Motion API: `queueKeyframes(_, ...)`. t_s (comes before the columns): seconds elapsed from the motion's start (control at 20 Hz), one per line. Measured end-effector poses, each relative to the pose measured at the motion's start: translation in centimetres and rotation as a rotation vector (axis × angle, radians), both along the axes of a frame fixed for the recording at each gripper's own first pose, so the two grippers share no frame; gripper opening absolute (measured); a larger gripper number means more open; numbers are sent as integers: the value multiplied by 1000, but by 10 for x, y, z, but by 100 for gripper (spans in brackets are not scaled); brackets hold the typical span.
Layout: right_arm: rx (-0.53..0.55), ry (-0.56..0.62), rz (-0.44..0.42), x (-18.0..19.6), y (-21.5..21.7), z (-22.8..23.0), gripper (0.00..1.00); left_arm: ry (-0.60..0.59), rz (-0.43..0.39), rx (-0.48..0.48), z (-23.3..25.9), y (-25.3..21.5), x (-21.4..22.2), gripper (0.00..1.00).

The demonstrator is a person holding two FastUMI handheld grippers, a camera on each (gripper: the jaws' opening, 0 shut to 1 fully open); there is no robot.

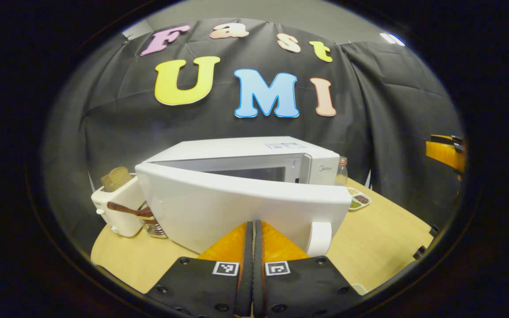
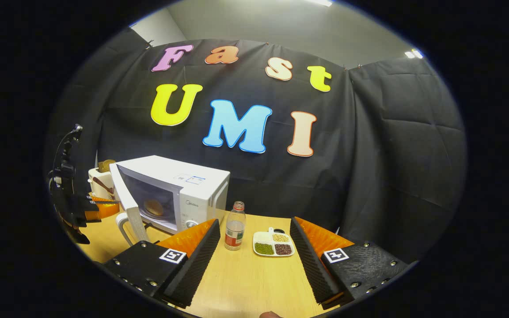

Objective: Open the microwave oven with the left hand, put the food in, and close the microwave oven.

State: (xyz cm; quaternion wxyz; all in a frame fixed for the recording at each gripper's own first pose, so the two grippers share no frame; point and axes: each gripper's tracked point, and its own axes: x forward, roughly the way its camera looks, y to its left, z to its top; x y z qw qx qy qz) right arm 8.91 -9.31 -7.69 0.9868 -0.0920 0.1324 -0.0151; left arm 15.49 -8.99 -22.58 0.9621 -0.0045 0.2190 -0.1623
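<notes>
The left gripper, fingers pressed together and empty, nudges the glossy white microwave door toward the boxy white microwave oven, whose cavity holds a round bun-like food, while the right gripper hangs wide apart and idle above the pale wooden table, the microwave oven at its ten o'clock.

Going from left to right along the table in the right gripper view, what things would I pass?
Toaster → microwave, door partly open with food inside → bottle → divided snack tray.

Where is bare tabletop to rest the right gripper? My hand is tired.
Bare table lies in front of the bottle and sectioned dish, between the right gripper fingers. It is crowded left, around the microwave door and toaster.
</notes>
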Motion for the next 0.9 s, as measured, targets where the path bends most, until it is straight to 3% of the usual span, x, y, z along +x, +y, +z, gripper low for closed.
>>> queueKeyframes(0.9,10,25,-44,-3,-46,-12,98,15,73,-6,-18,-33,83,8)
